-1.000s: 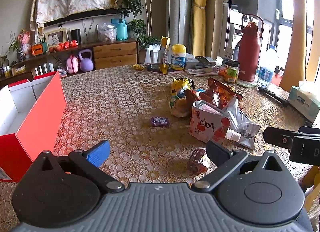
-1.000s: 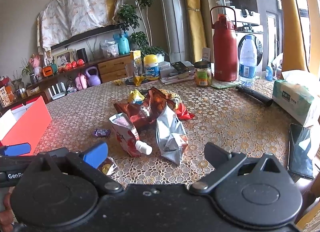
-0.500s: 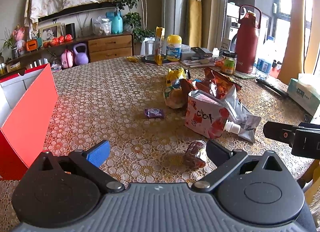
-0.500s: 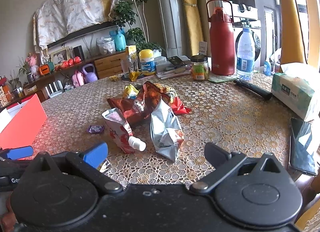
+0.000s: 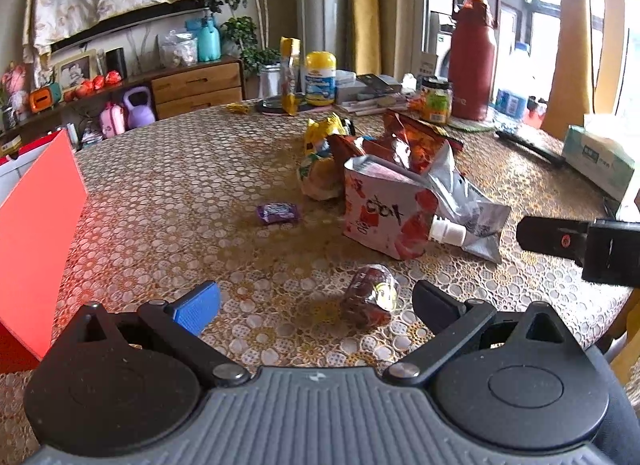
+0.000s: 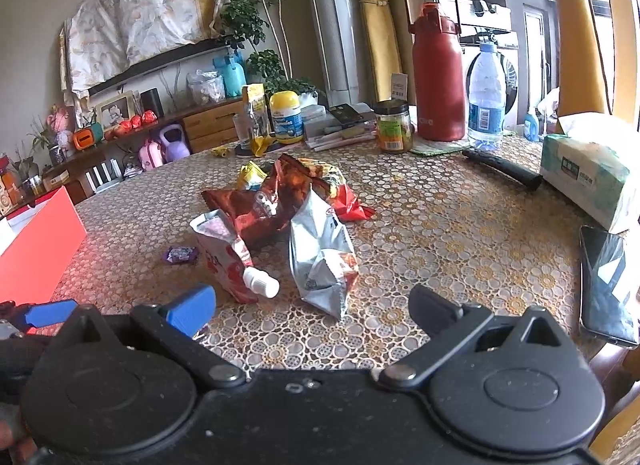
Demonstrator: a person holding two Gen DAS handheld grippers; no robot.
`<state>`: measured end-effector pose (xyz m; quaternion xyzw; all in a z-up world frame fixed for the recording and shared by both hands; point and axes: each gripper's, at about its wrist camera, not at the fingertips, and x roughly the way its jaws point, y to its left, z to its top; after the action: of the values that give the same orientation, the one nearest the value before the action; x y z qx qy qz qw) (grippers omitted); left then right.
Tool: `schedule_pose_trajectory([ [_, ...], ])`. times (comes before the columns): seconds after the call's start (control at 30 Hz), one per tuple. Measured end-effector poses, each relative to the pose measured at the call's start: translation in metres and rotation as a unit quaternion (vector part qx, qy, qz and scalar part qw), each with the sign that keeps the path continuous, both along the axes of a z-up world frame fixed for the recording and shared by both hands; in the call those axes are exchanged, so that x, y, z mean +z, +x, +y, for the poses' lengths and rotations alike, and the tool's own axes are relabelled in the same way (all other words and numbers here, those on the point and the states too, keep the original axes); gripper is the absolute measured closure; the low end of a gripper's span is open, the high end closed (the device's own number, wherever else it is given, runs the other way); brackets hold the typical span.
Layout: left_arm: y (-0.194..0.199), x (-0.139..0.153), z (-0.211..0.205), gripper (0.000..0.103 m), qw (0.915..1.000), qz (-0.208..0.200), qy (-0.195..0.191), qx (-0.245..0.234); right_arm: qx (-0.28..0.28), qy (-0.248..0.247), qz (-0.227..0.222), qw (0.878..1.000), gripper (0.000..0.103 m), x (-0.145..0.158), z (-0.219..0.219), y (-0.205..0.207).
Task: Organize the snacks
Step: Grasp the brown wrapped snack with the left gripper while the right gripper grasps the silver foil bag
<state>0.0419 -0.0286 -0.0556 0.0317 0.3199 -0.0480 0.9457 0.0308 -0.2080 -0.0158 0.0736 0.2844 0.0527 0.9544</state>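
A heap of snack bags lies mid-table: a red-and-white spouted pouch, a silver bag, dark red foil bags and a yellow pack. A small dark-red wrapped snack lies between my left gripper's open fingers, near the right one. A purple candy lies apart. My left gripper is open and empty. My right gripper is open and empty, just before the silver bag.
An open red box stands at the table's left edge. Far side: red flask, water bottle, jar, yellow-lidded tub. A tissue box, black handle and phone lie right.
My left gripper has moved forward and to the right, so the small dark-red snack now lies between its fingers. My right gripper has moved closer to the silver bag.
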Motion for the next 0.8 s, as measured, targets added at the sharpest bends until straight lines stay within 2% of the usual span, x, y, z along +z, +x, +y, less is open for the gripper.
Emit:
schedule_pose_trajectory([
  [0.3, 0.014, -0.012, -0.013, 0.0, 0.9998, 0.007, 0.013, -0.014, -0.009, 0.006, 0.002, 1.0, 0.0, -0.004, -0.01, 0.004],
  [0.6, 0.028, -0.02, -0.02, 0.001, 0.9996, 0.019, 0.002, -0.023, -0.017, 0.01, 0.004, 1.0, 0.0, -0.009, -0.018, 0.009],
  [0.67, 0.03, -0.023, -0.022, 0.013, 0.9995, 0.022, 0.0, -0.025, -0.018, 0.011, 0.005, 1.0, 0.0, -0.01, -0.021, 0.01],
  [0.73, 0.032, -0.027, -0.022, 0.031, 0.999, 0.033, -0.007, -0.03, -0.019, 0.012, 0.007, 1.0, 0.0, -0.012, -0.022, 0.012],
  [0.8, 0.034, -0.031, -0.021, 0.037, 0.9983, 0.045, -0.017, -0.032, -0.019, 0.01, 0.008, 1.0, 0.0, -0.013, -0.022, 0.014],
])
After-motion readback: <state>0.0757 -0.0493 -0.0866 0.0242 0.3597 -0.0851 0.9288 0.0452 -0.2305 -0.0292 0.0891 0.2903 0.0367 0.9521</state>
